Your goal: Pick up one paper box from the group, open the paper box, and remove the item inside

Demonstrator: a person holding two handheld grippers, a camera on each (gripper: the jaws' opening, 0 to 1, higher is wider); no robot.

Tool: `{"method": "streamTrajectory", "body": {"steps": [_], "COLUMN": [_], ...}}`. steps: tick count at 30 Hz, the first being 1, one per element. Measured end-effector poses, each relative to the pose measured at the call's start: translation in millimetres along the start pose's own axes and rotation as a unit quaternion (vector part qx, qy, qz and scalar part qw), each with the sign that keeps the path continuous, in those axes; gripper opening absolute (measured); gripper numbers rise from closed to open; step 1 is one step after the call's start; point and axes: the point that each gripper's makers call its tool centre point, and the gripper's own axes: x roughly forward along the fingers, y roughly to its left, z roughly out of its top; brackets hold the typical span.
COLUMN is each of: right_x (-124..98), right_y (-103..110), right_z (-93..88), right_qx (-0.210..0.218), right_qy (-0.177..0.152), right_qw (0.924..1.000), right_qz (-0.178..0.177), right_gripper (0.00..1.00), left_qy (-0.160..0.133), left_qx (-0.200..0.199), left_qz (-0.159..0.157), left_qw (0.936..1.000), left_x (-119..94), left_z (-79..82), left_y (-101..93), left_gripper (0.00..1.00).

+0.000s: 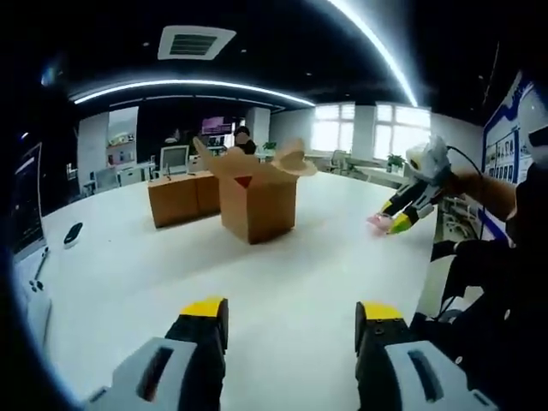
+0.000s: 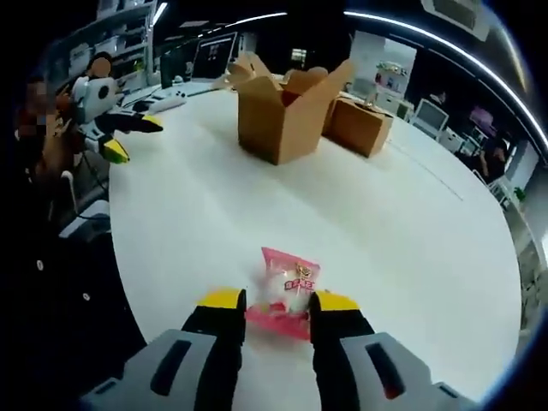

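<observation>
A dim office surrounds the white tabletop (image 2: 411,223), where the open box (image 2: 282,116) stands with its flaps spread, emptied by the look of it, beside closed boxes (image 2: 360,124). The left tool (image 1: 291,321) hangs wide and idle, apart from the box. The right tool (image 2: 278,304) pinches the pink packet (image 2: 289,287) low near the edge, likely to set it down.

Curved white ceiling light strips (image 1: 197,84) and bright rear windows (image 1: 377,128) light the glossy white table (image 1: 282,282) evenly; shadows are faint. Fisheye bending warps the edges, and distant shelves look soft.
</observation>
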Motion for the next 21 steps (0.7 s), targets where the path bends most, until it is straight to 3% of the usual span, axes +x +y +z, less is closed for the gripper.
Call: {"method": "streamTrajectory", "body": {"steps": [3,9,16,21], "right_x": [-1.4,5.8,38.1,61.1], "right_y": [2.7,23.1,63.8,81.4], "right_z": [7.4,39.8,82.2,100.5], "right_qx": [-0.009,-0.049,-0.102,-0.143], "right_qy": [-0.009,-0.042,-0.071,-0.079], "right_qw": [0.9999,0.9976,0.9901,0.9830], "right_qz": [0.001,0.023,0.065,0.083], "right_gripper": [0.30,0.30,0.29,0.29], "left_qy": [-0.002,-0.006,-0.013,-0.013], "left_qx": [0.000,0.002,0.000,-0.003], "left_qz": [0.002,0.006,0.007,0.013], "left_qw": [1.0000,1.0000,0.9999,0.9998], "left_x": [-2.5,-8.7,-17.3,-23.3], "left_z": [1.6,3.6,3.8,-0.1], "left_y": [0.1,1.9,0.2,3.9], "left_gripper": [0.60,0.60,0.60,0.60]}}
